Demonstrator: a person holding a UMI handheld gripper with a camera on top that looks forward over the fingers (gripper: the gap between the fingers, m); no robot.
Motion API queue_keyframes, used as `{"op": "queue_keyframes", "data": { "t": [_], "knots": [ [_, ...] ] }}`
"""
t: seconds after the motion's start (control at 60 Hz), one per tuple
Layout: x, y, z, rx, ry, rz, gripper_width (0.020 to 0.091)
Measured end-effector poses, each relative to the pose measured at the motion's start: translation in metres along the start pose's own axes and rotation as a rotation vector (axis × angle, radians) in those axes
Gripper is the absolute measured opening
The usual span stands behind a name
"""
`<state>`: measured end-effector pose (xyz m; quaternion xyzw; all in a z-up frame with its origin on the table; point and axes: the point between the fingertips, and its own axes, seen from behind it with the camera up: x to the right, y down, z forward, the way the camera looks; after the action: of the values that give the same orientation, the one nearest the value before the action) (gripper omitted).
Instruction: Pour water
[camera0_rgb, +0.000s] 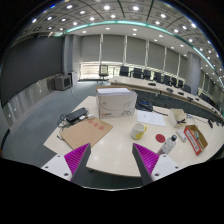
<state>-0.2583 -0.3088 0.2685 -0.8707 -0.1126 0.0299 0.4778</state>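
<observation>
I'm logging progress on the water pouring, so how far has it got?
Nothing looks done. The gripper is open and empty, above the near edge of the white table. The clear plastic bottle and pale yellow cup stand untouched ahead. Grasping, lifting and pouring all remain.

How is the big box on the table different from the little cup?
The white box is big and square-cornered; the cup is small and round. The box sits far back on the table; the cup sits nearer the open jaws of the gripper. Both are pale and stand on the same table.

smooth pale table (120, 150), matt cardboard box (115, 101), brown paper envelope (86, 131)
</observation>
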Motion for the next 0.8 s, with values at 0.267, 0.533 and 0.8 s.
{"op": "queue_keyframes", "data": {
  "t": [0.267, 0.533, 0.8],
  "knots": [
    [0.082, 0.04, 0.015, -0.037, 0.114, 0.066, 0.086],
    [0.216, 0.105, 0.056, -0.026, 0.259, 0.102, 0.0863],
    [0.305, 0.128, 0.157, 0.057, 0.255, 0.127, 0.0866]
  ]
}}
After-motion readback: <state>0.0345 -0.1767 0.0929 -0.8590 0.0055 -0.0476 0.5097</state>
